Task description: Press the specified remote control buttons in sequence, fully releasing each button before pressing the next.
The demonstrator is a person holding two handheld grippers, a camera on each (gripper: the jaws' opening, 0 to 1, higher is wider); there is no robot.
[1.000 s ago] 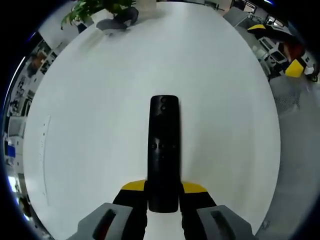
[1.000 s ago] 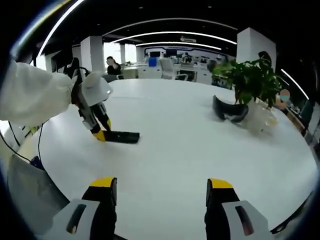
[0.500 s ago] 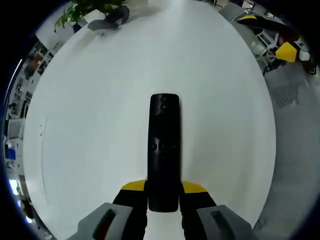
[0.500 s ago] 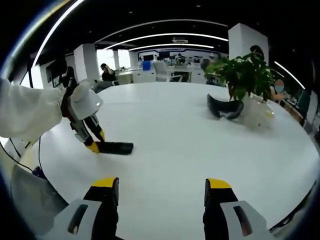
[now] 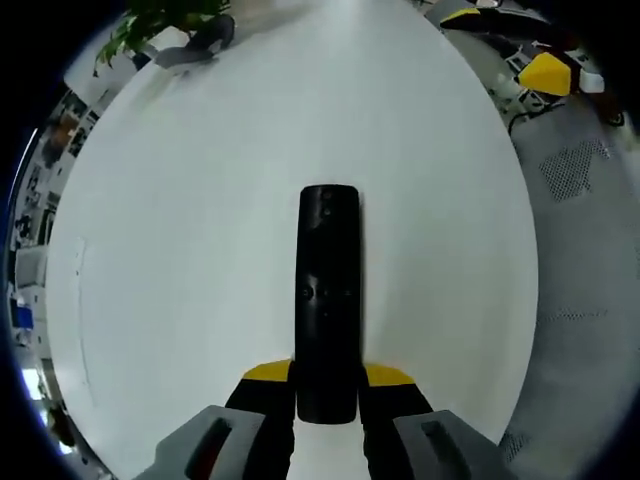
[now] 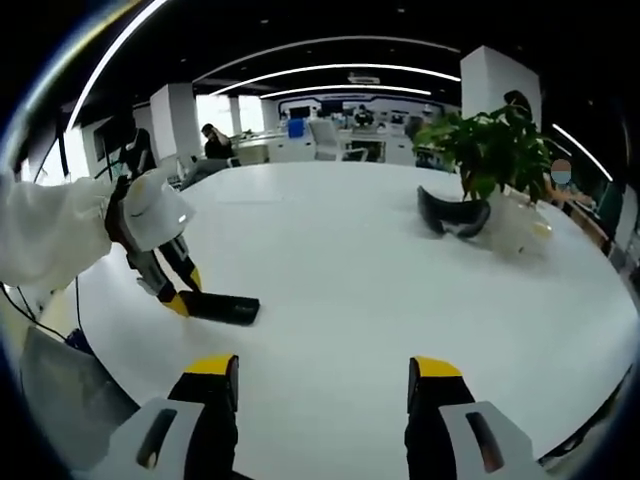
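A long black remote control (image 5: pixel 327 300) lies lengthwise between the yellow-tipped jaws of my left gripper (image 5: pixel 327 377), which is shut on its near end. Small buttons show on its top face. In the right gripper view the same remote (image 6: pixel 220 308) lies on the white table (image 6: pixel 400 290) at the left, held by the left gripper (image 6: pixel 178 300) in a white-sleeved hand. My right gripper (image 6: pixel 322 372) stands open over the near table edge, nothing between its jaws, well apart from the remote.
A potted green plant (image 6: pixel 490 150) and a dark headset (image 6: pixel 455 215) sit at the table's far right. The round table edge (image 5: pixel 520 300) drops to grey floor on the right of the left gripper view. Office desks, chairs and a seated person (image 6: pixel 213 143) are behind.
The left gripper with the remote has shifted a little toward the table's left edge and lower in the right gripper view; the grip on the remote is unchanged. The right gripper stays open.
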